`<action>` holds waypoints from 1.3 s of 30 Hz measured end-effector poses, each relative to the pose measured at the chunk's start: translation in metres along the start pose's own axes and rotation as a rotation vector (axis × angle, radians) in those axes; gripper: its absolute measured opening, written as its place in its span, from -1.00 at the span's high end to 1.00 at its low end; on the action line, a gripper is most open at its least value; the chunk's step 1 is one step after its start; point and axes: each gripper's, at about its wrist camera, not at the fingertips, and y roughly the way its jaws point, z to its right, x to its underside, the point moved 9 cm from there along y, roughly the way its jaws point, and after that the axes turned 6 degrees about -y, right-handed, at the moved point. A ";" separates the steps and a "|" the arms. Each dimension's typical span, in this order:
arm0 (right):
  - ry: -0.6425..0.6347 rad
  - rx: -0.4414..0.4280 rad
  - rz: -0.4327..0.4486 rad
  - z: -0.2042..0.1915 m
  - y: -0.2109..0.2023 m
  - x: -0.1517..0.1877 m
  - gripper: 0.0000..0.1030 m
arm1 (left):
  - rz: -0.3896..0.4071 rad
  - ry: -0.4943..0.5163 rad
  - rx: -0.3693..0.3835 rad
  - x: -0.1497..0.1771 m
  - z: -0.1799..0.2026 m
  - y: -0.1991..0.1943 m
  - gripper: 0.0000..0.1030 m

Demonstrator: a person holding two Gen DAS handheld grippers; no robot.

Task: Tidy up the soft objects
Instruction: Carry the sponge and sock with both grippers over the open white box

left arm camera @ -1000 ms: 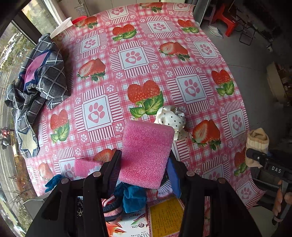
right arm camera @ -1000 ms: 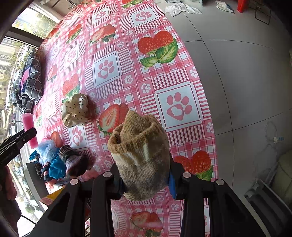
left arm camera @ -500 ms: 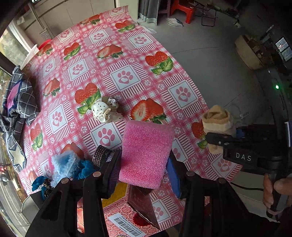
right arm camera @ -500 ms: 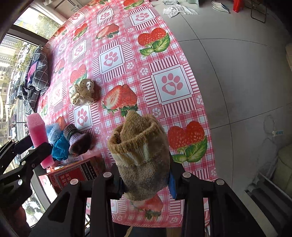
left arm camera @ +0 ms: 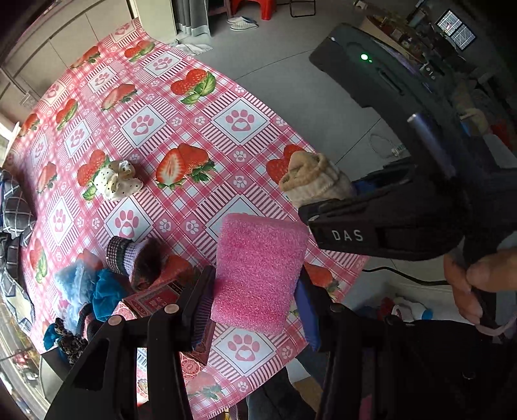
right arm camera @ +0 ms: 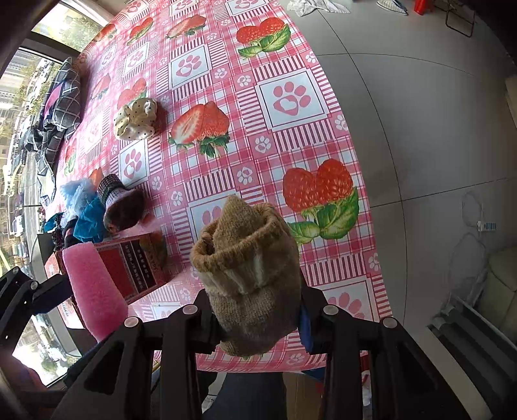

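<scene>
My left gripper (left arm camera: 255,290) is shut on a pink foam sponge (left arm camera: 258,271), held above the near edge of the strawberry tablecloth (left arm camera: 181,129). My right gripper (right arm camera: 255,310) is shut on a rolled tan knit sock (right arm camera: 248,274); the sock also shows in the left wrist view (left arm camera: 313,181), to the right of the sponge. The sponge shows at the left of the right wrist view (right arm camera: 93,294). A cream polka-dot scrunchie (left arm camera: 118,181) lies alone on the cloth. A purple-cuffed dark sock (left arm camera: 139,261) and blue fluffy items (left arm camera: 93,284) lie by a red box (right arm camera: 135,265).
A plaid cloth (right arm camera: 61,106) is heaped at the table's far left edge by the window. The table edge drops to grey floor (right arm camera: 420,113) on the right. Red stools (left arm camera: 268,9) and shoes stand far off.
Both grippers have pulled back and up from the table toward its near corner, each keeping its object. The left view has swung right, so the right gripper with the sock now looms close.
</scene>
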 end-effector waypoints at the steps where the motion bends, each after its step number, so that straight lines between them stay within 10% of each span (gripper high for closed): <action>1: -0.001 0.001 -0.002 -0.002 0.000 0.004 0.26 | 0.004 0.008 -0.001 0.004 0.002 -0.001 0.00; 18: 0.037 0.033 -0.019 -0.064 0.012 0.075 0.26 | 0.051 0.009 0.007 0.107 -0.028 -0.021 0.00; 39: -0.373 0.053 -0.086 -0.227 0.039 0.104 0.26 | 0.146 -0.458 -0.248 0.235 -0.204 -0.072 0.00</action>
